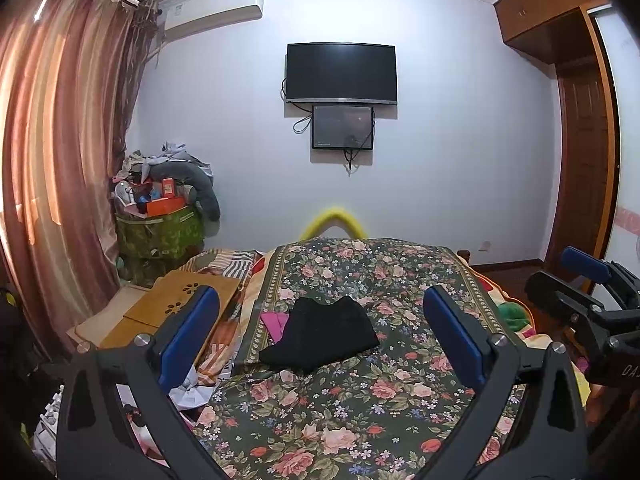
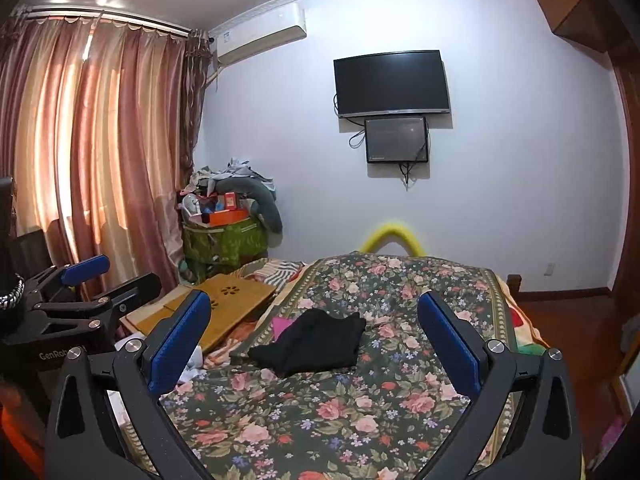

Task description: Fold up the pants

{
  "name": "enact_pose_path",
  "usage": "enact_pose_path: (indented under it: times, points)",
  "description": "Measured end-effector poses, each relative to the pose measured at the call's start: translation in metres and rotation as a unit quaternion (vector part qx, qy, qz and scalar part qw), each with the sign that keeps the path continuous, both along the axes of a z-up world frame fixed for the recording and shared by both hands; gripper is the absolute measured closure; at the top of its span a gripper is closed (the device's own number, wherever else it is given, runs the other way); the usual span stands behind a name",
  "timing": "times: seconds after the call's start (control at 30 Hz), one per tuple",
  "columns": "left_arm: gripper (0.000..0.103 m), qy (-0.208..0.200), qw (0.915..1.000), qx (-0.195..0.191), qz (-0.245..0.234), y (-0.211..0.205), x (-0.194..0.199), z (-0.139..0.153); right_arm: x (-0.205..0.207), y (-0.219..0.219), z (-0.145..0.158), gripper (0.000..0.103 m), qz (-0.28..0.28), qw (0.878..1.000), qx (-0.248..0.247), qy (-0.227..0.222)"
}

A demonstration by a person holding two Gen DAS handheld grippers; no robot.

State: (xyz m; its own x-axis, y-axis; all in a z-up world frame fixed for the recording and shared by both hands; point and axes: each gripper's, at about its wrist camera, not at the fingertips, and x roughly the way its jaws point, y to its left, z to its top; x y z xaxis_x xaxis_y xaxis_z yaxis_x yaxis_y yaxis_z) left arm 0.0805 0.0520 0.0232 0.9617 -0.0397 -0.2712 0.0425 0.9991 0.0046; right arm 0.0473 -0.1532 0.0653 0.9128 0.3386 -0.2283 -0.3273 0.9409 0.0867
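**Folded black pants lying on the floral bedspread, both grippers released above them**

The black pants [image 1: 320, 330] are lying in the centre of the left wrist frame as a compact, folded bundle, roughly trapezoid in outline, with a raised peak along the far edge and a lower corner sagging toward the left. The fabric is showing no pattern, only soft creases. They are resting on the floral bedspread [image 1: 360, 400], which is filling the lower middle of both views. A pink cloth [image 1: 276, 322] is peeking out from under the pants' left side, touching them.

The left gripper [image 1: 320, 336] is hanging with its blue-padded jaws spread wide, gripping nothing, the pants showing in the gap between them but apart from the pads. The right gripper [image 2: 314, 340] is likewise standing released, jaws wide, framing the same bundle without contact.

At the middle left of the left wrist frame, a green patterned bag [image 1: 160, 232] is standing beside the curtain [image 1: 60, 160], heaped with an orange box [image 1: 164, 205], grey clothes [image 1: 192, 176] and smaller items too jumbled to tell. A wooden lap tray [image 1: 180, 300] is lying at the bed's left edge.
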Motion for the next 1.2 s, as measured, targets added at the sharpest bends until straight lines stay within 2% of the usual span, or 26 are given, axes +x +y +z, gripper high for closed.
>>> enact_pose_path:
  times: [1.2]
  points:
    - [0.000, 0.008, 0.9997, -0.009, -0.023, -0.0014, 0.0014, 0.0030, -0.0035, 0.0064, 0.0037, 0.000, -0.005, 1.000, 0.003, 0.000]
